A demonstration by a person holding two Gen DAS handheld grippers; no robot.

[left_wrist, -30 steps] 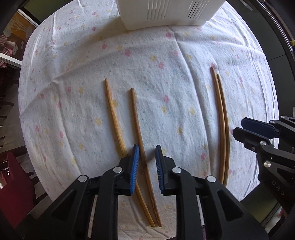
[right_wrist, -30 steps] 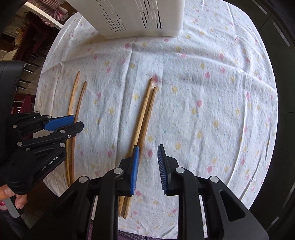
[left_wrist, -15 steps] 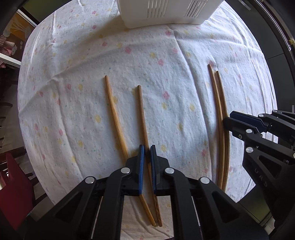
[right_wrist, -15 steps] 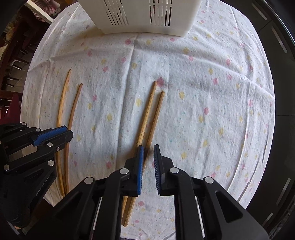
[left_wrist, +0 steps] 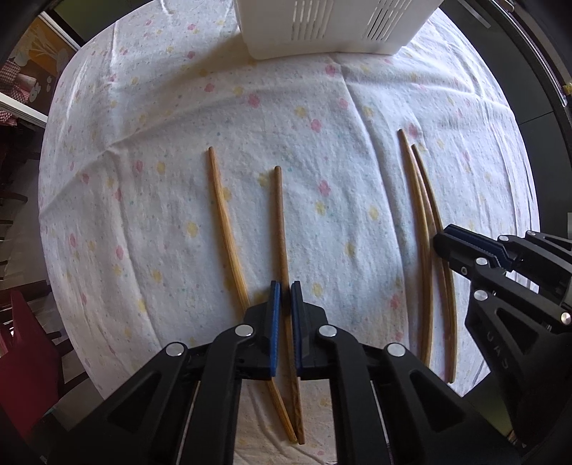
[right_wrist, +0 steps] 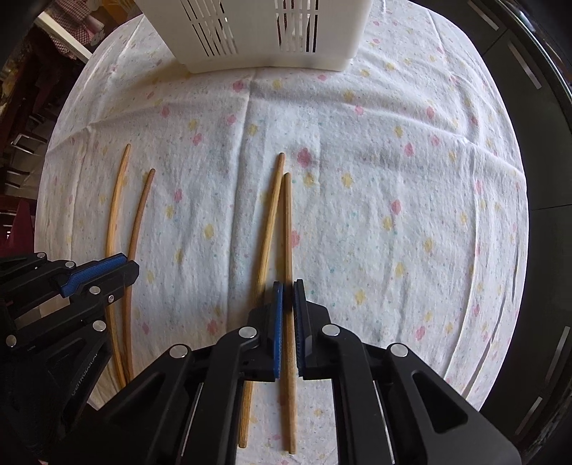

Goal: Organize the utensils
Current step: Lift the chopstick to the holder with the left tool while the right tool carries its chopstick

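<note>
My left gripper [left_wrist: 284, 297] and right gripper [right_wrist: 287, 297] have just clamped one chopstick [left_wrist: 280, 229] each at frame centre; both can lift toward the white basket [right_wrist: 257, 32].

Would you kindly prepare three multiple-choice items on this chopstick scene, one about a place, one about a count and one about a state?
1. Where does the white slotted basket stand relative to the chopsticks?
A. Beyond their far tips, at the top of both views
B. Between the two pairs
C. Under the right gripper

2. How many chopsticks lie on the floral cloth?
A. Two
B. Four
C. Six

3. How does the left gripper stand?
A. Wide open over bare cloth
B. Closed on a spoon
C. Closed on the darker chopstick of its pair

Answers:
1 A: the basket sits past the chopstick tips at the cloth's far edge.
2 B: two pairs show, one at each gripper.
3 C: its blue pads press on that chopstick, having just closed; the right gripper likewise clamps a chopstick.
</note>
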